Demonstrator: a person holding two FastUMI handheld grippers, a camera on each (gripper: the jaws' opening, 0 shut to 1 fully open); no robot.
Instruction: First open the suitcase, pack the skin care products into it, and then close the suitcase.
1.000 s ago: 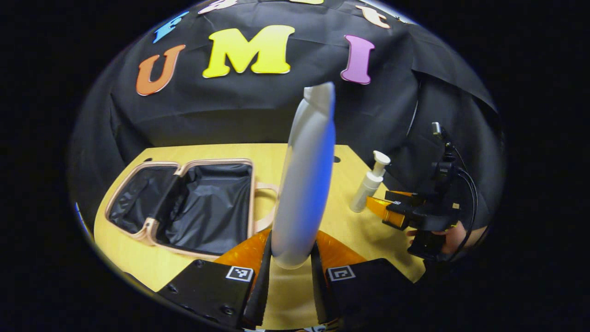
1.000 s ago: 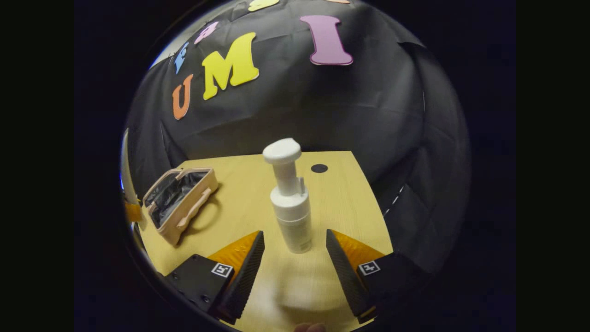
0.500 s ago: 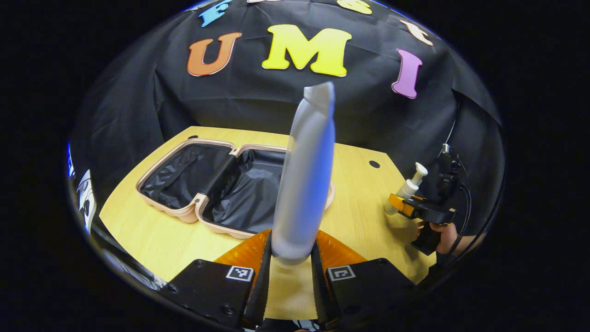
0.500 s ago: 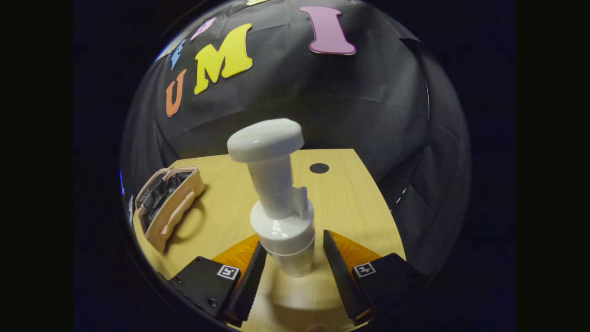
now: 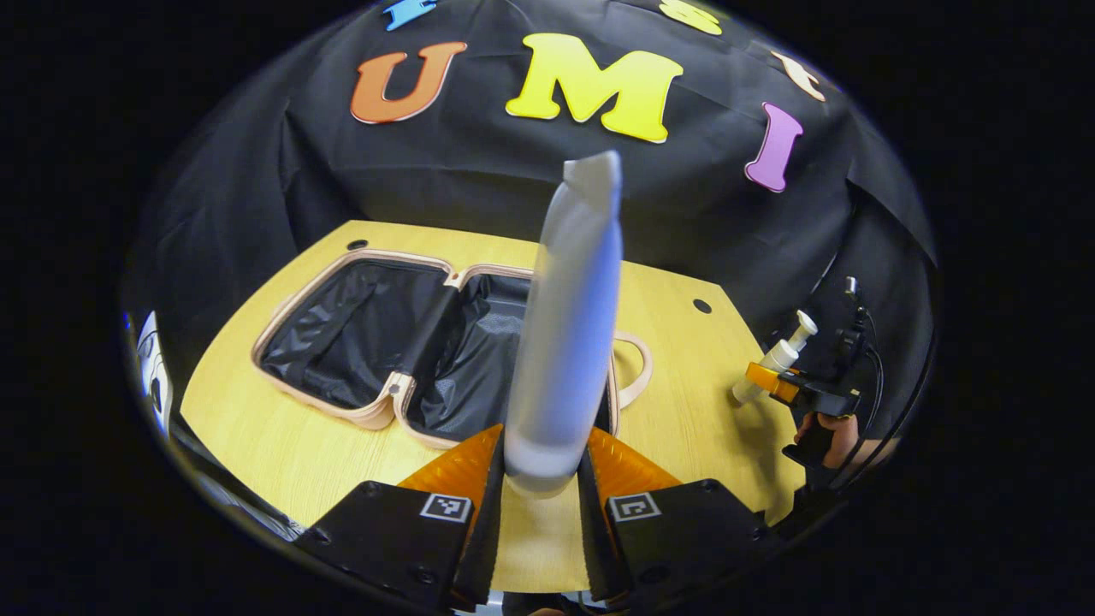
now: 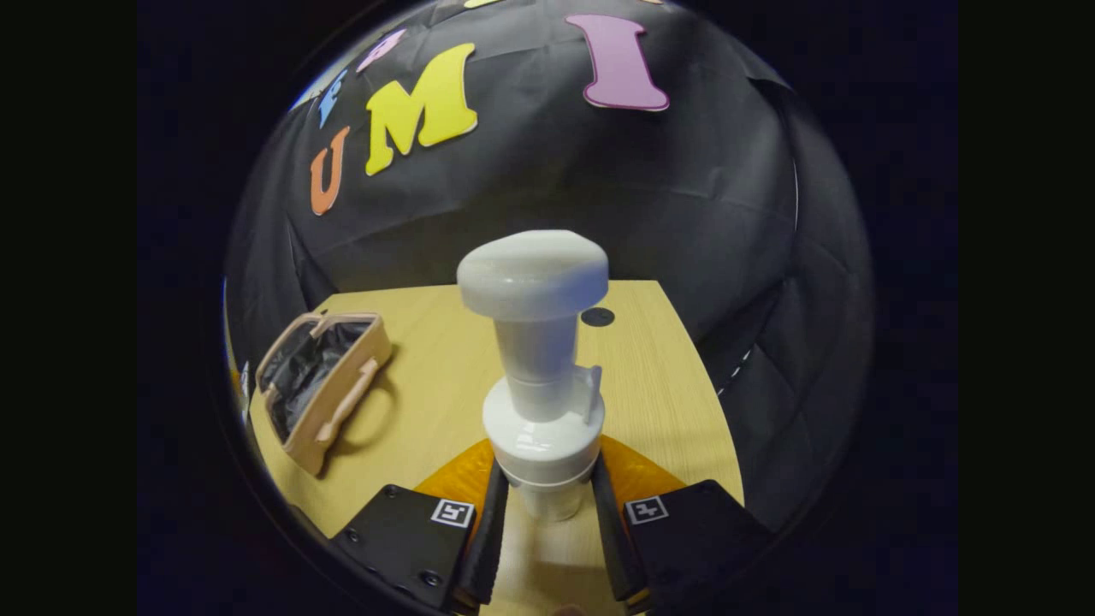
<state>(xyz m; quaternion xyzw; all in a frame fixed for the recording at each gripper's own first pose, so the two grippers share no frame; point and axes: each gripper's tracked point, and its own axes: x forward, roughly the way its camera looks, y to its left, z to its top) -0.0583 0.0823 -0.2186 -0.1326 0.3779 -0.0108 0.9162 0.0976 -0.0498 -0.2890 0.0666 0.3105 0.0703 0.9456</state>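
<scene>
Left gripper view: the left tool (image 5: 539, 500) pinches the base of a tall tube (image 5: 569, 325), long axis running up and away from the fingers, with the open suitcase (image 5: 411, 351) lying flat on the bench (image 5: 274, 445) just beyond and slightly left, so this hand is the nearer one for packing. Right gripper view: the right tool (image 6: 547, 535) is pressed onto the body of a pump bottle (image 6: 539, 376) standing upright, and the suitcase (image 6: 321, 385) sits well apart at far left.

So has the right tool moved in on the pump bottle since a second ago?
Yes. The right tool has advanced and closed on the pump bottle, which stood ahead of its open fingers on the table.
</scene>
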